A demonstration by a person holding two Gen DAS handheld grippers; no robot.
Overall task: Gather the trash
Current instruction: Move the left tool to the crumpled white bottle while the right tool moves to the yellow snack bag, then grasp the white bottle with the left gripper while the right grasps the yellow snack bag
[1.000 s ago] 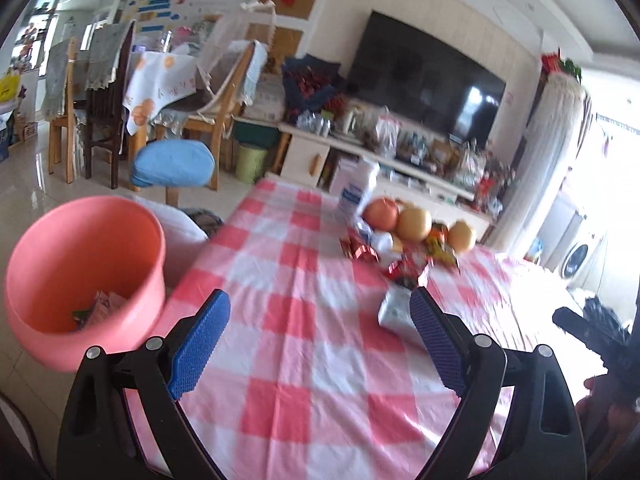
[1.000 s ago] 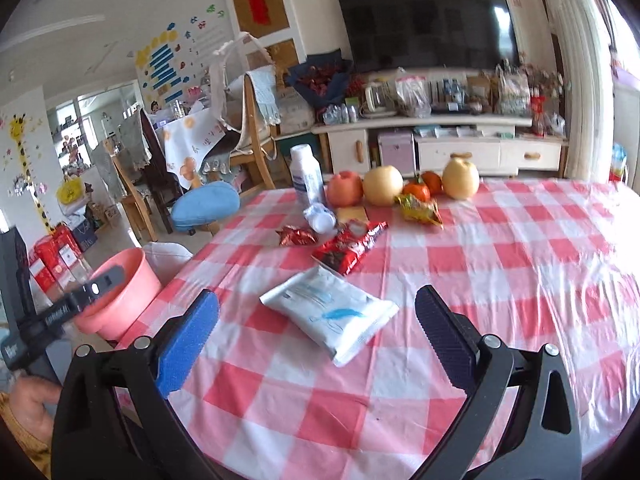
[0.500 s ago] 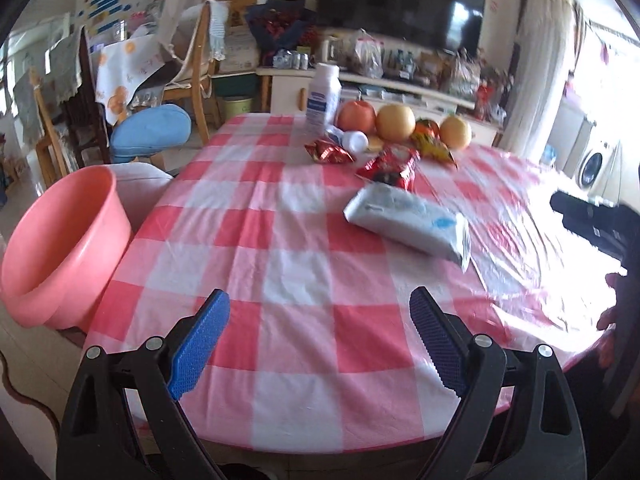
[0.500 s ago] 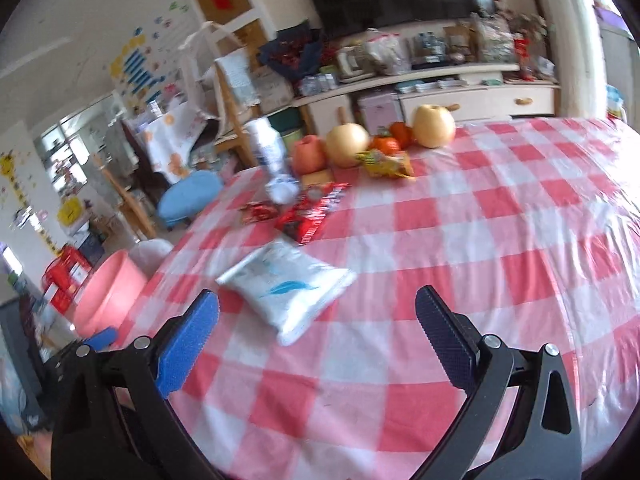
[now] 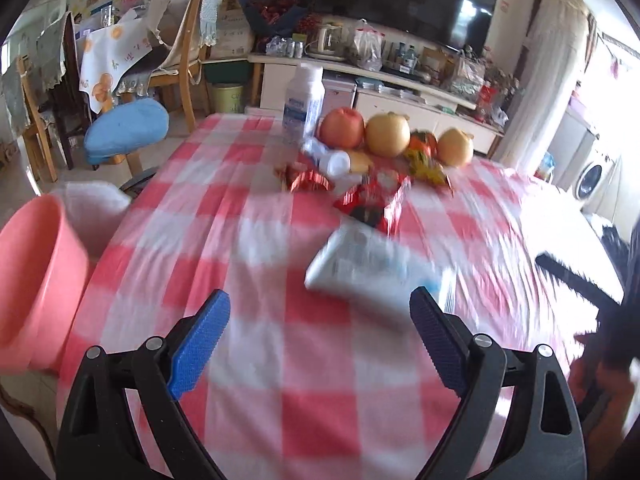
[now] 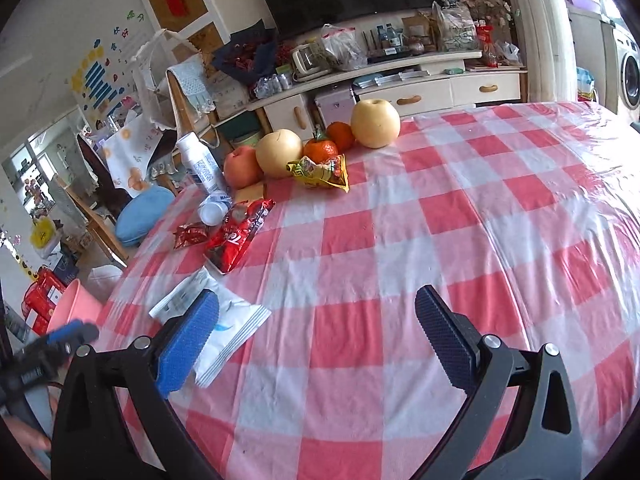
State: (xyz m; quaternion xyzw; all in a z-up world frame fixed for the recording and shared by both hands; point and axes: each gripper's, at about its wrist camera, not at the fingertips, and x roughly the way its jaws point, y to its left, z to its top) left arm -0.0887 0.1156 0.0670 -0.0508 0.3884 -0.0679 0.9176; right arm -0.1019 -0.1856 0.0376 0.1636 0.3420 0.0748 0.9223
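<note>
Left gripper (image 5: 316,322) has its jaws spread wide, blue pads facing each other with nothing between them, black arms angling out toward the bottom corners of its own view. Right gripper (image 6: 318,326) is the same deal: jaws wide apart, nothing pinched, pads well separated. Both point forward and a bit downward over the table.

Each one also turns up in the other's camera. The right one sits at the far right edge of the left view as a dark bar; the left one shows at the lower left of the right view, blue tip poking out, blurry. There's a bit of skin below it, probably the person's left hand (image 6: 24,440), but it's too smeared to say how it grips.
</note>
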